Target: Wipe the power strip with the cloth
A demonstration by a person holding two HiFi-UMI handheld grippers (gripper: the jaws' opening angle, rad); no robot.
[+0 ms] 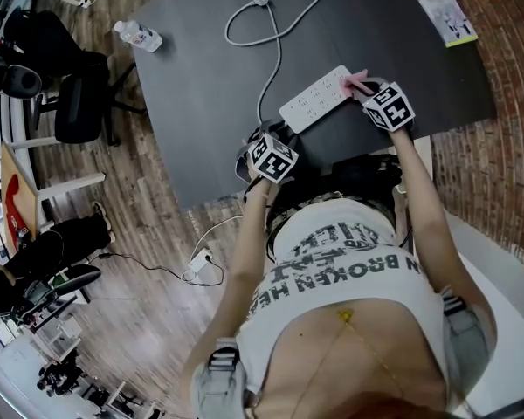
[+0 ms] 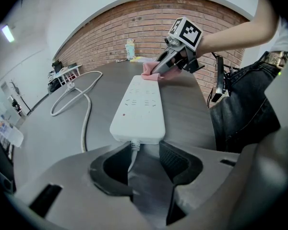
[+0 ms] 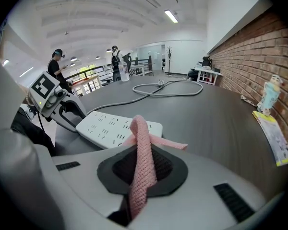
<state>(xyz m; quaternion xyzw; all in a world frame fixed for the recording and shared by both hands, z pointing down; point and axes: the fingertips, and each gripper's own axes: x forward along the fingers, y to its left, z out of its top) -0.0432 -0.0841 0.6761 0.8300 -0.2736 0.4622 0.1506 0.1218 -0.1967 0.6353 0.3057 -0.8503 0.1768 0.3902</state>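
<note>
**A:** Status on the wipe?

**B:** We'd call it mid-task at best. Right gripper (image 3: pixel 144 150) is clamped on the pink cloth (image 3: pixel 145 128). The cloth's loose end lies on the far end of the power strip (image 2: pixel 138 109), the end away from its cord (image 2: pixel 85 123).

**A:** Where's the strip?

**B:** Flat on the dark table (image 1: pixel 201 51), near the front edge, right ahead of us. Left gripper (image 2: pixel 143 147) sits at the cord end with its jaws wide apart. The cord runs between them and nothing is pinched. We can't tell whether its tips brace the casing.

**A:** What can we tick off?

**B:** Cloth in the grip and on the strip: done. How much of the face is wiped, we can't read, since no dirt or streaks show either way.

**A:** And what's left?

**B:** The cloth covers one end only. We judge the rest of the socket face, down toward the cord, is left to pass over, plus the sides if we want them.
</note>
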